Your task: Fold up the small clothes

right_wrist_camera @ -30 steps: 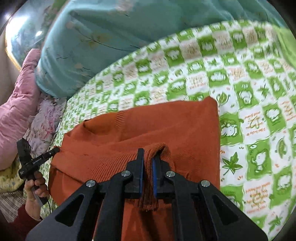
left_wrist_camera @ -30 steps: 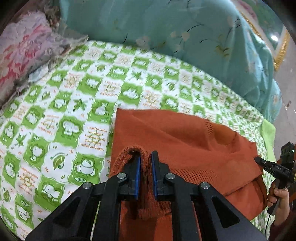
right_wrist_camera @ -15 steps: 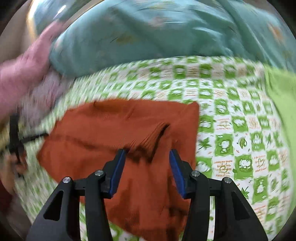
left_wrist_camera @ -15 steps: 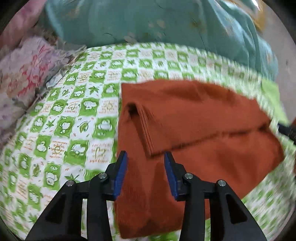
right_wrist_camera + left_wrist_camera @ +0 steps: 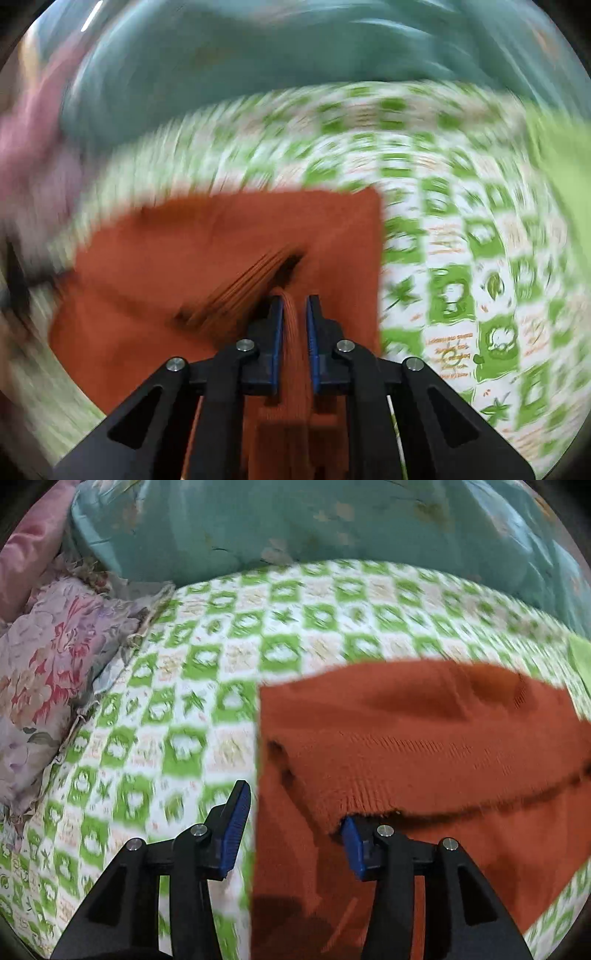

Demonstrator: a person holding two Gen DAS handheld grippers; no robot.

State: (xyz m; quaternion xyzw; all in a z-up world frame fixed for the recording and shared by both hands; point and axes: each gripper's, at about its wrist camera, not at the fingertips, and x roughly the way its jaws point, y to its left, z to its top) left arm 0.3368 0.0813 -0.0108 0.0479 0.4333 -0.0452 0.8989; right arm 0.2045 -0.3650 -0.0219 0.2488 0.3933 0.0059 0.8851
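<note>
Left wrist view: the left gripper (image 5: 291, 830) is spreading wider, straddling the sweater (image 5: 424, 738) edge on the bedsheet (image 5: 221, 646), its right finger under a fold. The right gripper (image 5: 294, 314) is closing, pinching sweater fabric.

Right wrist view is heavily motion-blurred: the green checked sheet (image 5: 461, 229) pattern smears, the teal quilt (image 5: 258, 66) shows no detail, and a dark shape at the left edge can't be identified. The orange sweater (image 5: 221, 258) runs under the right gripper (image 5: 294, 314) and off the bottom edge. In the left wrist view, the tip of the left gripper's (image 5: 291, 812) right finger (image 5: 354, 849) is tucked under a sweater (image 5: 424, 746) fold; sweater cut off at right & bottom. Sheet (image 5: 177, 709) print is blurred.
</note>
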